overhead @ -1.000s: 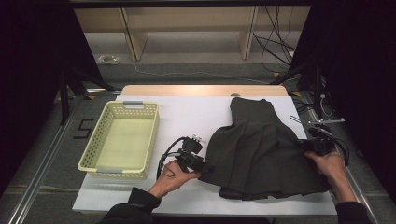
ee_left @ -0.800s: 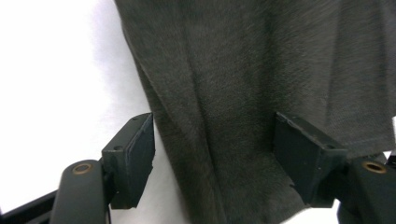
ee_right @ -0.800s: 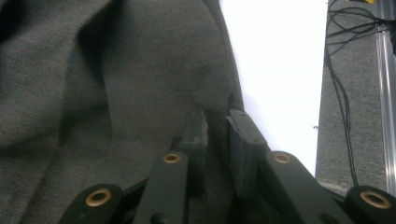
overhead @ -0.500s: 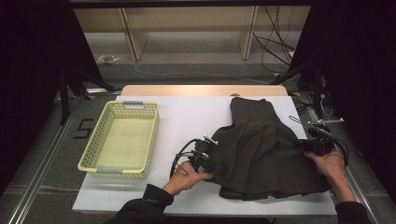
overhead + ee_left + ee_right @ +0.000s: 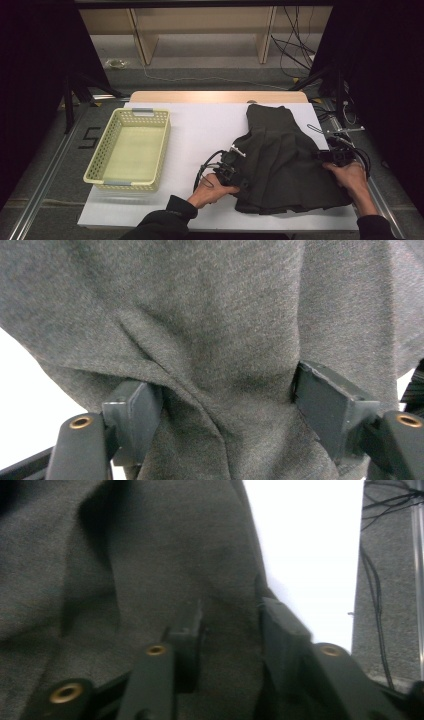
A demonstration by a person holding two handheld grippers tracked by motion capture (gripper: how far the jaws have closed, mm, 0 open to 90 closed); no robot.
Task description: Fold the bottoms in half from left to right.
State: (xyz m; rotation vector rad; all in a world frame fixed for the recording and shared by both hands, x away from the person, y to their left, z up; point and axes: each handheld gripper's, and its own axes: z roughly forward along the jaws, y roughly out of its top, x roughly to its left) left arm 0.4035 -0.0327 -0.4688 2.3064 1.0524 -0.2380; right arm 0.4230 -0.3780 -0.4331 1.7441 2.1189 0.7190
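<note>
Dark grey cloth [image 5: 285, 165], a piece of clothing with soft folds, lay spread on the white table [image 5: 200, 130], in the right half of the high view. It was the biggest thing there. A pale yellow basket [image 5: 127, 152] sat well apart from it at the left of that picture, with nothing inside. A wooden board [image 5: 215, 96] ran along the far edge of the table. The left gripper [image 5: 239, 176] was at the lower left edge of the cloth, near the middle bottom of the high view. In the left gripper view its jaws stood wide on each side of a bunched fold of the cloth [image 5: 215, 365]; they had just been closing a little, but the pads did not look pressed tight yet. The right gripper [image 5: 325, 156] was at the right edge of the cloth. In the right gripper view the cloth [image 5: 125, 580] ran between its jaws, which had just been opening, so it looked like that side had been let go. I think the step in hand was folding or gathering the cloth, with the left side being picked up. Next, the left jaws would need to squeeze firmly on the fold, and then lift it gently so the cloth did not slip out.
</note>
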